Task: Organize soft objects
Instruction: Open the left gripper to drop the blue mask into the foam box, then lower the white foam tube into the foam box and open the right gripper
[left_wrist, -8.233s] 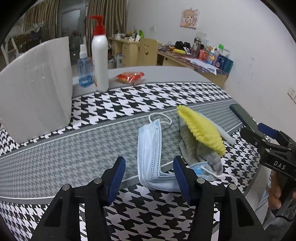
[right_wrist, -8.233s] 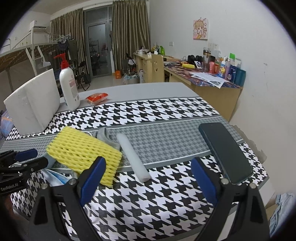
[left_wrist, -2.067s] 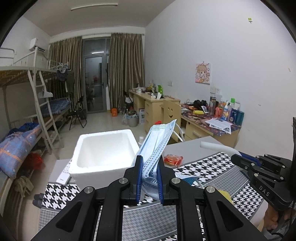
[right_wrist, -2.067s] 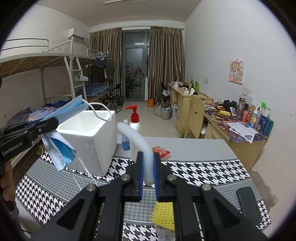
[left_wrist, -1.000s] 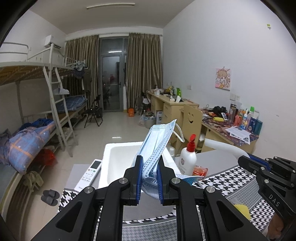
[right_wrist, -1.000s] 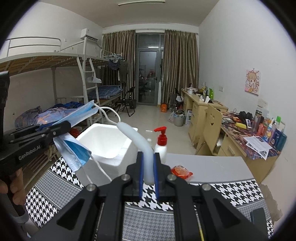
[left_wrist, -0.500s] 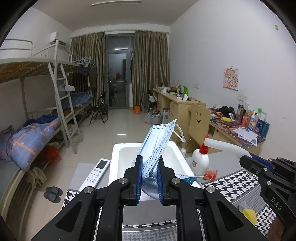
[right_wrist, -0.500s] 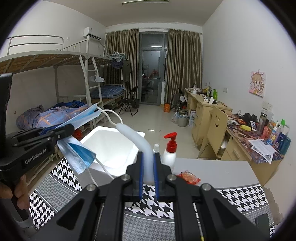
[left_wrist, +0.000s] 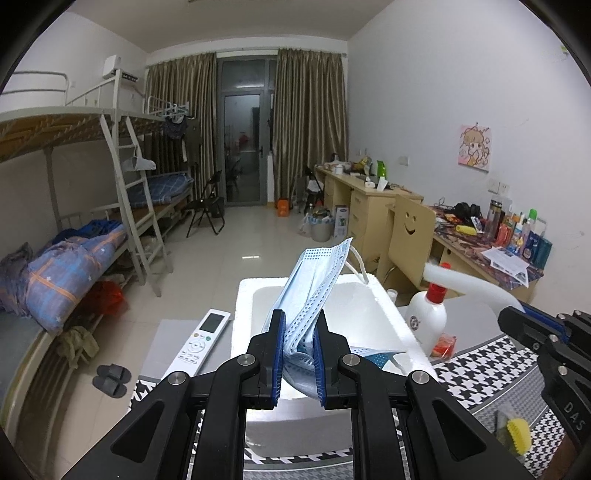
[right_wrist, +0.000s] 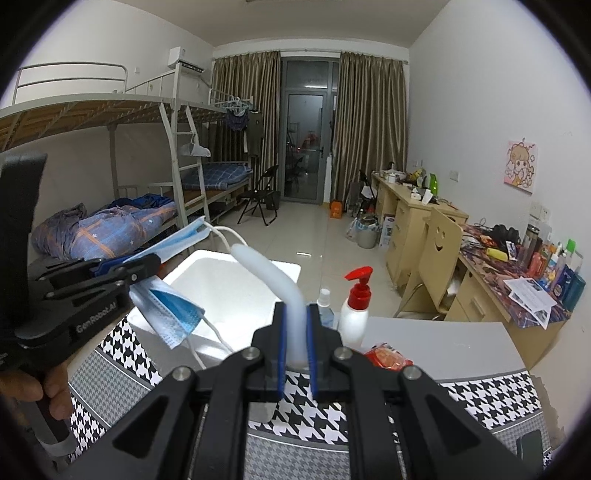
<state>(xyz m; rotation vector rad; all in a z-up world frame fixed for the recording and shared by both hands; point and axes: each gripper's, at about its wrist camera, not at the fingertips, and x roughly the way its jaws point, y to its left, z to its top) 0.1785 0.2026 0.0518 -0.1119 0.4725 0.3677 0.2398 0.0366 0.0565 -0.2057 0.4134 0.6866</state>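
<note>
Left gripper (left_wrist: 298, 349) clamped on blue mask (left_wrist: 310, 284), held above white foam box (left_wrist: 384, 314). Right gripper (right_wrist: 295, 345) pinched tight on white foam tube (right_wrist: 269, 273) (bent), also over box. Yellow sponge (left_wrist: 519, 437) on table.

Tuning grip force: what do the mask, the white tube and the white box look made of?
Mask: thin pleated nonwoven fabric, matte blue, with a stitched dotted edge and an elastic loop.
Tube: probably soft foam, translucent white; it curves above the right gripper.
Box: looks like expanded polystyrene, with thick matte white walls.
</note>
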